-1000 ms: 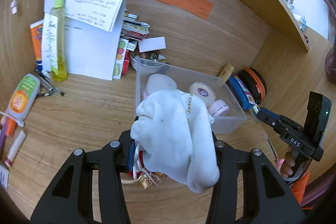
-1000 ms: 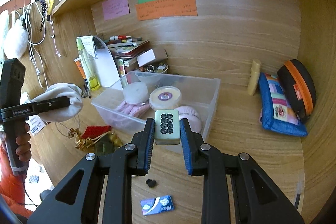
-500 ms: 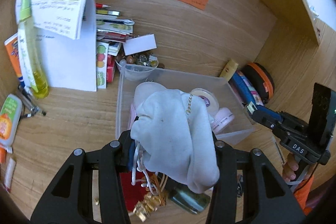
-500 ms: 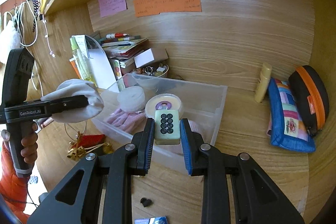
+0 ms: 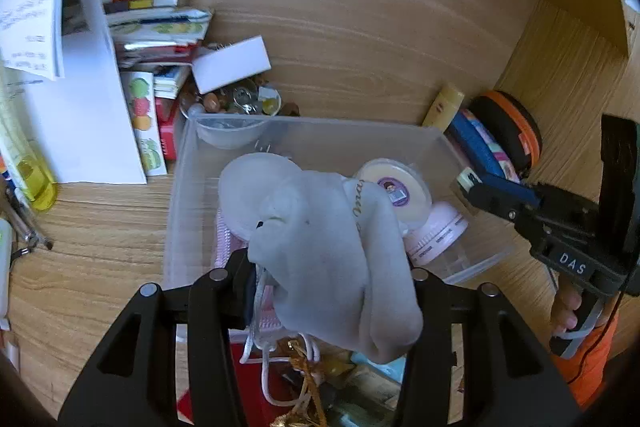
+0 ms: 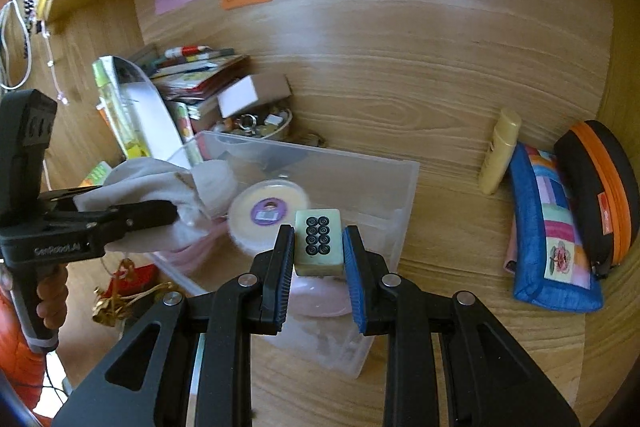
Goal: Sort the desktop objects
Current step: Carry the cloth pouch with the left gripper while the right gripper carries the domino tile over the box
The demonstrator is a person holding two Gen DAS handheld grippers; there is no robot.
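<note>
Mahjong tile, pale green with eight dark rings on its face, sits clamped between the blue pads of your right gripper, held over the near wall of the clear plastic bin. Your left gripper has its jaws pressed on a white cloth pouch, whose drawstrings hang down below the fingers; in the right wrist view that pouch sits at about nine o'clock from the tile, over the bin's left side. Inside the bin you can see a round cream tin with a purple label, a white round pad and a pink jar. Beyond the bin, at about eleven o'clock in the right wrist view, a small bowl of trinkets stands just beside a stack of booklets. At three o'clock a blue patchwork pouch leans against a black case with an orange zip, with a yellow tube just to their left. A red pouch with gold cord lies on the desk beneath your left gripper.
</note>
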